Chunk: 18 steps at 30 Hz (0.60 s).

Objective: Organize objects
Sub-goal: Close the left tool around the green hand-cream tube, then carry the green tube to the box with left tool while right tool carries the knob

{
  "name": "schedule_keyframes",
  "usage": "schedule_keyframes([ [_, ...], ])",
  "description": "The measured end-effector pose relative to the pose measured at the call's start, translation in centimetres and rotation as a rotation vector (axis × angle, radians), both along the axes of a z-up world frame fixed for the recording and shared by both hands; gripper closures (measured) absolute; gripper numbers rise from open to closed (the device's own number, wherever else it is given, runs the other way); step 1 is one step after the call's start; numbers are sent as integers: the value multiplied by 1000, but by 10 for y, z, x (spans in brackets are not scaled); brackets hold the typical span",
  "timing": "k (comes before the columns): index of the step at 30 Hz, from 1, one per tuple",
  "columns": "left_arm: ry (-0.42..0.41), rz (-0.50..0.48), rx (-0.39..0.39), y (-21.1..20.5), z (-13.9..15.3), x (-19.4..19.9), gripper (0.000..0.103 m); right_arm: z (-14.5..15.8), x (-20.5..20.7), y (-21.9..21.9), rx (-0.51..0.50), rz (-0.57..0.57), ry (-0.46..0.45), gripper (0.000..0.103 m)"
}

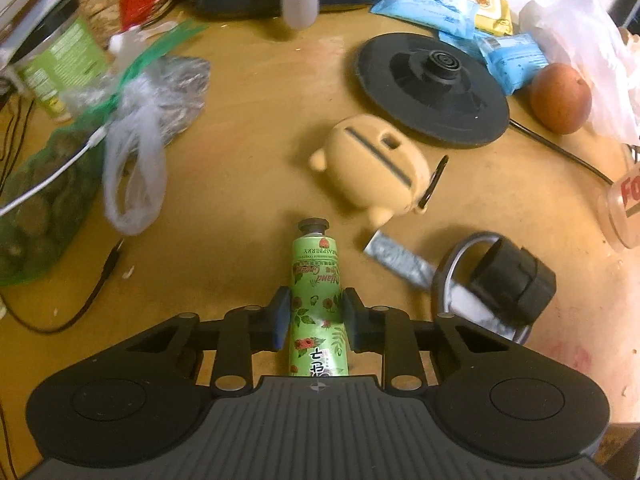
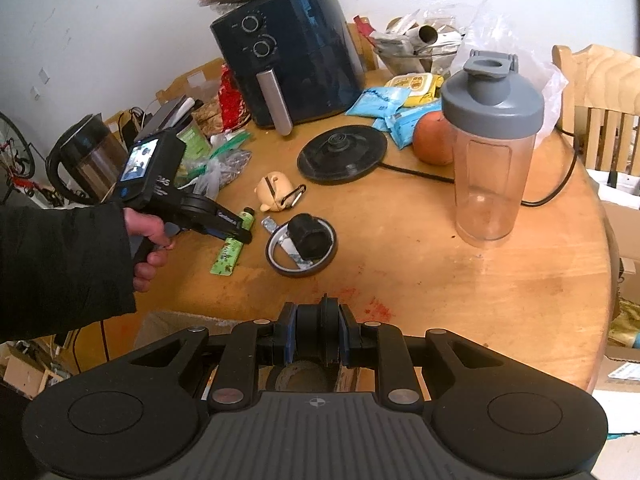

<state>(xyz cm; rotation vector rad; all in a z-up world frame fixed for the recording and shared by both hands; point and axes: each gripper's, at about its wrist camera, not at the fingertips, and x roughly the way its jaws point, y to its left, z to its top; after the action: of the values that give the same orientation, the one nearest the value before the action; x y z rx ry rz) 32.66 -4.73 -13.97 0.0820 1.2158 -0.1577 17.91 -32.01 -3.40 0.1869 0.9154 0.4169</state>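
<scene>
My left gripper [image 1: 315, 312] is shut on a green hand cream tube [image 1: 316, 280], held around its middle, cap pointing away, low over the wooden table [image 1: 248, 168]. In the right wrist view the same tube [image 2: 232, 246] lies under the left gripper [image 2: 240, 232]. My right gripper [image 2: 318, 334] is shut on a black round object [image 2: 318, 330], near the table's front edge. A tan piggy-shaped case [image 1: 376, 170] lies just beyond the tube. A black cap on a ring lid [image 1: 508, 280] lies to the right, with a silver wrapper [image 1: 396, 258] beside it.
A black kettle base [image 1: 432, 88] with its cord, a peach [image 1: 560, 98], blue and yellow packets [image 1: 452, 12], and a dark air fryer [image 2: 288, 52] sit further back. Plastic bags [image 1: 132, 120] and a green jar [image 1: 60, 60] crowd the left. A clear shaker bottle [image 2: 492, 148] stands right.
</scene>
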Motion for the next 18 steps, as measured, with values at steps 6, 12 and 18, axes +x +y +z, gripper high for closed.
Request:
schedule_keyframes([
  [6,-45,50,-76,16,29,-21,76,-4,5,5,11,42,12,79],
  [12,-111,53,-159,22,75,-41,76,3,14,11,38,101,-6,79],
  [18,-169,31,-219,21,113,-52,76,17,28,10,67,137,-46,79],
])
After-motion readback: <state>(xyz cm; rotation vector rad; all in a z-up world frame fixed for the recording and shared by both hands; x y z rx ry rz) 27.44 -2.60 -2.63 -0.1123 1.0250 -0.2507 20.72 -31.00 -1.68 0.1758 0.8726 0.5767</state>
